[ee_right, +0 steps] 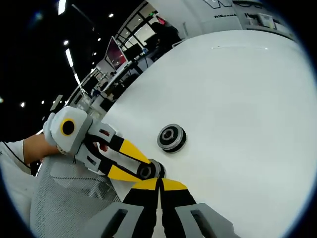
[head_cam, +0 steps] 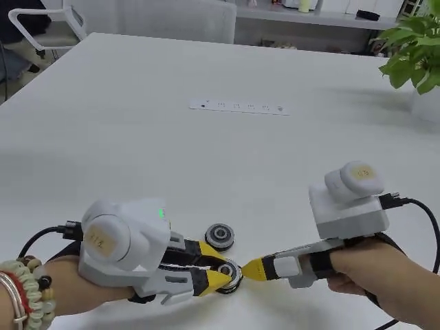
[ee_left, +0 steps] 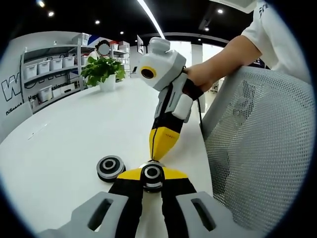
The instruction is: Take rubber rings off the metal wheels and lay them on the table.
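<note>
On the white table [head_cam: 206, 158], with a plant [head_cam: 412, 51] at the far right, we see the left gripper [ee_left: 152, 174] clamped on a wheel [head_cam: 232, 270] at the near edge, the right gripper [head_cam: 251, 269] pressed closed with its tip against that wheel, a second wheel [head_cam: 220, 235] just beyond, and whether the tip pinches anything too small to tell.

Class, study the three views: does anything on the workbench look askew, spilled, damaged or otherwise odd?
Nothing stands out. One wheel lies flat on the table; the other wheel is clamped in the left gripper, with the right gripper's closed tips at its rim. No spill or damage shows.
</note>
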Action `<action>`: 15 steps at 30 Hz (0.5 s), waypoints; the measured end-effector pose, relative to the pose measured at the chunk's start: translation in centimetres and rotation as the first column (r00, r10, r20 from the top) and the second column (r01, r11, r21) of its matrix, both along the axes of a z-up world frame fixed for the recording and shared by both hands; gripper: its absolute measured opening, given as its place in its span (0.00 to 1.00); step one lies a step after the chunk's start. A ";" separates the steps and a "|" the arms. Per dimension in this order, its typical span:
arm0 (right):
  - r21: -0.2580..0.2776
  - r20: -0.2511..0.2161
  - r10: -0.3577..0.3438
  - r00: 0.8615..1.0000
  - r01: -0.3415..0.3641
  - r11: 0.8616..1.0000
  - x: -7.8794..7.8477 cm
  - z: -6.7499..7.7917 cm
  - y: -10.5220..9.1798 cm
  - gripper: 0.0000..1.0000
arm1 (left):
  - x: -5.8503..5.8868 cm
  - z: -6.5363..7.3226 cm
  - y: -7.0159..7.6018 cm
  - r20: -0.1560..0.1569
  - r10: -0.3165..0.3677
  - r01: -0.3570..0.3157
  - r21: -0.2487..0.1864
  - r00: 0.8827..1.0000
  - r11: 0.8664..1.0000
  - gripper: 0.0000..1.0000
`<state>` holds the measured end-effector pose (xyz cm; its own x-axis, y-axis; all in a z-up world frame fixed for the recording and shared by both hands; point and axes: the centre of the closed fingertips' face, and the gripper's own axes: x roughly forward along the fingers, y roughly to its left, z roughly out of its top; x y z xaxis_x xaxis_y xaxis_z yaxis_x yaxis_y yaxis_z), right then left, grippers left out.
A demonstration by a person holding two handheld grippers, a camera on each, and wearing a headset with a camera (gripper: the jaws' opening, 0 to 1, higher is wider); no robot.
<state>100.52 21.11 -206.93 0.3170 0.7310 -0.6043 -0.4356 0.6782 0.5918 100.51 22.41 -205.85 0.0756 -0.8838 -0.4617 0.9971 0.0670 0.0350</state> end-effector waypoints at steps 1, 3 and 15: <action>0.030 -0.016 -0.017 1.000 0.018 0.999 0.0 0.2 0.1 0.00 | 0.0 0.0 0.0 -0.001 0.000 0.000 0.001 1.000 1.000 0.08; 0.051 -0.032 -0.027 0.999 0.028 0.998 0.0 0.2 0.1 0.00 | 0.0 0.0 0.0 0.000 -0.001 0.001 0.002 1.000 1.000 0.08; 0.089 -0.058 -0.046 0.997 0.051 0.995 0.0 0.7 0.6 0.00 | -0.1 0.0 0.0 -0.001 0.007 -0.007 0.006 1.000 1.000 0.08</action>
